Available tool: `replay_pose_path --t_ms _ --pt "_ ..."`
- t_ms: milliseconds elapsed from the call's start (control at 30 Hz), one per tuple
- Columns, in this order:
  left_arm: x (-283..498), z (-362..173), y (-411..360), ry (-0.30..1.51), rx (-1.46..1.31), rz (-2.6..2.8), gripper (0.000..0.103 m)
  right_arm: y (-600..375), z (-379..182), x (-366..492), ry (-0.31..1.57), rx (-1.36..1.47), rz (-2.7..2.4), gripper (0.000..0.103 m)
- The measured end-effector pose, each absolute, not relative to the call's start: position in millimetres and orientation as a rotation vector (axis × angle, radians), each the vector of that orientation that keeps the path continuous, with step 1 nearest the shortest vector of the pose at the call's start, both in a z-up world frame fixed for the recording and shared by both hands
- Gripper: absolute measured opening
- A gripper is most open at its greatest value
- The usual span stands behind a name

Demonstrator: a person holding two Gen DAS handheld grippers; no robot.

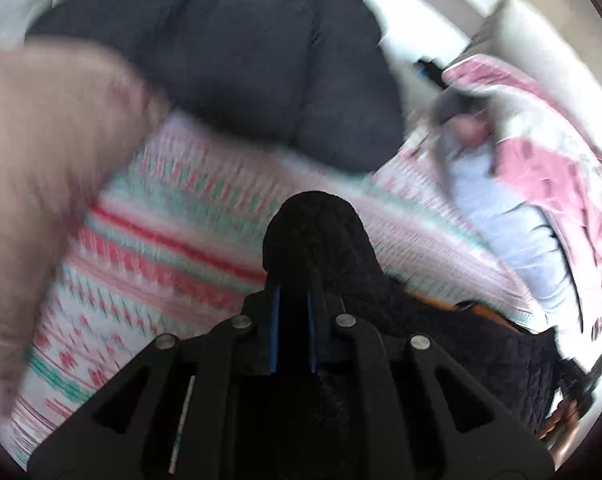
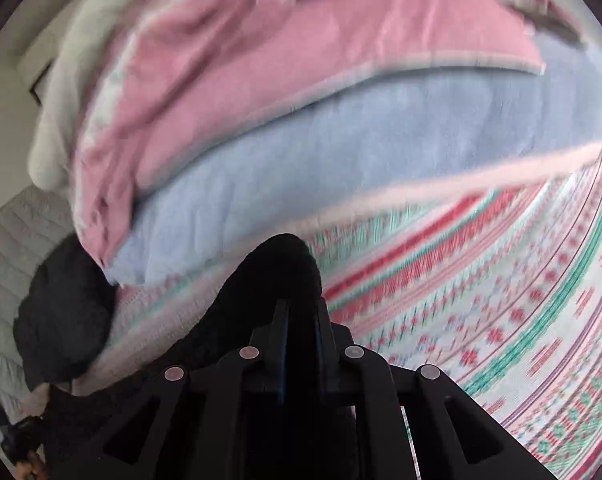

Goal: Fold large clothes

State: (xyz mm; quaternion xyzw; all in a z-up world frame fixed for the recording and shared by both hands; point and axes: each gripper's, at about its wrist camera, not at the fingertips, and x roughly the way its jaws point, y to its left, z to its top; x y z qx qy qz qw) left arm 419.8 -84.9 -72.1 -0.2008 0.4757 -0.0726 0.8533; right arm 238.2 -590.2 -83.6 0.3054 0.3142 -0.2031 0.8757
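Note:
A black fuzzy garment [image 1: 313,232] is bunched over the tips of my left gripper [image 1: 295,284], whose fingers stand close together and are shut on it. The cloth trails to the lower right over the patterned bedspread [image 1: 173,240]. In the right wrist view the same black garment [image 2: 277,272] covers the tips of my right gripper [image 2: 301,304], which is shut on a fold of it; more of it hangs at the lower left. The fingertips of both grippers are hidden under the cloth. Both views are blurred.
A big dark grey cushion [image 1: 241,60] lies at the far side of the bed and a pale pink pillow [image 1: 41,140] at the left. A pink and white blanket [image 1: 541,140] and a light blue cloth [image 2: 341,140] are heaped beside the bedspread [image 2: 501,300].

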Motion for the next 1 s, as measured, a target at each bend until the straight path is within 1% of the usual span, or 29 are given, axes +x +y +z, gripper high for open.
replay_pose_path --t_ms 67,100,167,267,300,400,433,467,500,533,567,633,700,867,1000 --pt "421.1 -93.0 -79.3 1.040 -0.507 -0.154 0.016 -591.5 -110.1 247.8 0.755 0.657 -0.433 0.022" --pt "420.6 -93.5 -78.3 1.032 -0.520 -0.155 0.017 -591.4 -112.3 248.2 0.762 0.646 -0.443 0.022" --pt "419.3 -86.0 -79.7 1.023 -0.503 -0.154 0.019 -591.5 -101.9 243.8 0.746 0.622 -0.452 0.024" --pt "415.0 -74.8 -76.6 1.006 -0.521 -0.152 0.030 -595.8 -82.1 233.5 0.715 0.595 -0.471 0.040" --pt "414.8 -72.4 -73.1 1.011 -0.541 -0.147 0.035 -597.9 -73.6 227.6 0.700 0.587 -0.469 0.042" --pt "411.4 -62.9 -58.0 1.003 -0.596 -0.133 0.037 -598.3 -45.6 206.5 0.654 0.562 -0.447 0.050" --pt "408.3 -57.1 -55.2 0.994 -0.598 -0.122 0.037 -596.0 -31.5 197.2 0.625 0.537 -0.436 0.056" --pt "404.1 -51.8 -53.1 0.985 -0.591 -0.114 0.038 -592.6 -17.5 186.9 0.594 0.508 -0.427 0.063" --pt "400.3 -45.8 -51.7 0.977 -0.576 -0.108 0.039 -590.8 -8.5 182.5 0.572 0.493 -0.427 0.068" --pt "395.9 -38.6 -52.2 0.968 -0.556 -0.103 0.042 -587.5 0.7 171.9 0.542 0.478 -0.433 0.076" --pt "389.6 -31.6 -52.3 0.956 -0.540 -0.099 0.044 -584.1 7.3 163.7 0.522 0.472 -0.439 0.079" --pt "379.2 -19.3 -59.8 0.936 -0.506 -0.097 0.054 -575.9 12.1 160.7 0.528 0.472 -0.423 0.079" --pt "365.5 -7.1 -73.4 0.914 -0.456 -0.111 0.057 -566.5 11.1 164.2 0.567 0.465 -0.373 0.079" --pt "330.9 3.2 -103.5 0.910 -0.325 -0.173 0.057 -526.2 4.5 168.5 0.652 0.362 -0.335 0.079" --pt "297.0 0.2 -134.1 0.938 -0.218 -0.269 0.057 -500.4 6.0 145.7 0.650 0.311 -0.292 0.079"
